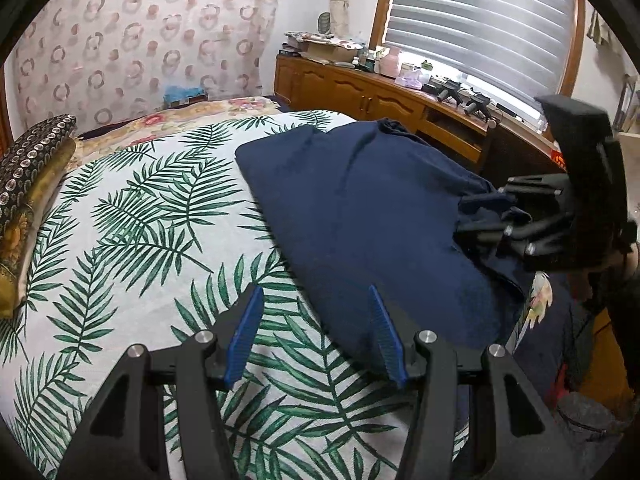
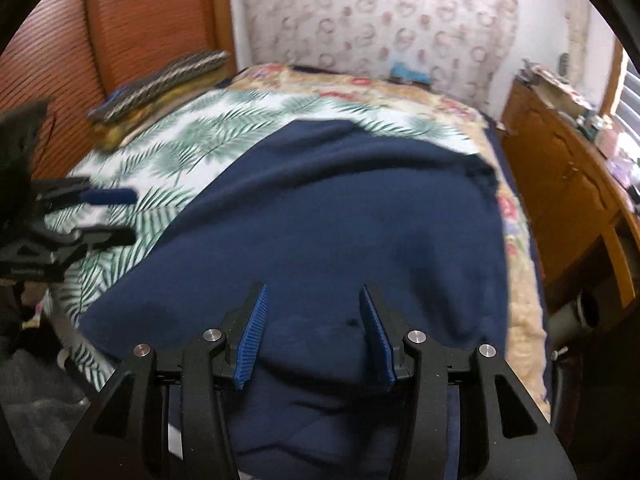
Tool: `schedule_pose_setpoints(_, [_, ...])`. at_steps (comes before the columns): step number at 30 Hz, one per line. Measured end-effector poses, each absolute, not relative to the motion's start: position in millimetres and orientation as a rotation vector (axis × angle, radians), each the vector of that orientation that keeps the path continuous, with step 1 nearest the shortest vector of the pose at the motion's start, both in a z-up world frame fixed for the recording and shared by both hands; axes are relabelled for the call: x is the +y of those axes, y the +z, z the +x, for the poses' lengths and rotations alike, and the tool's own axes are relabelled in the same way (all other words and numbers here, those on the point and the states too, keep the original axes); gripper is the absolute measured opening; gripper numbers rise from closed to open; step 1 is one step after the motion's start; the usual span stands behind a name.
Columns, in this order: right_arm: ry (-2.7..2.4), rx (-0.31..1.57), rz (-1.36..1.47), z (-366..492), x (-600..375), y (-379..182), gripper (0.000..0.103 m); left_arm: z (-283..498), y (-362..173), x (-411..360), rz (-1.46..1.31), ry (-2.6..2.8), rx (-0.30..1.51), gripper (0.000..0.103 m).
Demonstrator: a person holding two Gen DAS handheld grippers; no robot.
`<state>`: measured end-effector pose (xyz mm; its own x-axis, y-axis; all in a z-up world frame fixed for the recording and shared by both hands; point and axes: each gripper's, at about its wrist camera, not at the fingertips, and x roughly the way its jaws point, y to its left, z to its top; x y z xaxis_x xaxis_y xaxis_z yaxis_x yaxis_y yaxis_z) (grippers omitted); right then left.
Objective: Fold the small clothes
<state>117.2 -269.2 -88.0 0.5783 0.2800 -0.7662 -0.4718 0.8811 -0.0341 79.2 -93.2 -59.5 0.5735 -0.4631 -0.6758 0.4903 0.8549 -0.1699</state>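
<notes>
A dark navy garment (image 1: 360, 208) lies spread on the palm-leaf bedsheet (image 1: 132, 216), at the bed's right side. My left gripper (image 1: 316, 300) is open and empty, with its right pad over the garment's near edge and its left pad over the sheet. My right gripper (image 2: 312, 300) is open just above the garment (image 2: 340, 216), with cloth between and below its pads. In the left wrist view the right gripper (image 1: 472, 216) sits at the garment's right edge. In the right wrist view the left gripper (image 2: 120, 216) hovers open at the left.
A patterned pillow (image 1: 28, 168) lies at the bed's head by the wooden headboard (image 2: 120, 20). A wooden cabinet (image 1: 380, 96) with clutter runs along the window side. A floral blanket (image 2: 516, 240) edges the bed.
</notes>
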Motion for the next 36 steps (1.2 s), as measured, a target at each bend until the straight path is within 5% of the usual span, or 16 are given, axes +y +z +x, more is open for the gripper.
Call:
schedule_pose_setpoints(8, [0.448,0.950,-0.291,107.6,-276.7,-112.3,0.045,75.6,-61.9,-97.8,0.035,-0.579,0.784,0.053])
schedule_pose_setpoints(12, [0.453,0.950,-0.311,89.7,-281.7,-110.5,0.012,73.6,-61.3,-103.3,0.045,-0.591,0.784,0.053])
schedule_pose_setpoints(16, [0.415,0.931,-0.358,75.9,-292.3,-99.7,0.006,70.9,-60.7,-106.7,0.055,-0.597,0.784,0.053])
schedule_pose_setpoints(30, [0.282,0.947,-0.363,52.1,-340.0,-86.4,0.004,66.4,-66.1,-121.3,0.084,-0.619,0.824,0.053])
schedule_pose_setpoints(36, [0.262,0.902,-0.311,53.4,-342.8,-77.3,0.019,66.0,-70.4,-125.0,0.085,-0.612,0.839,0.053])
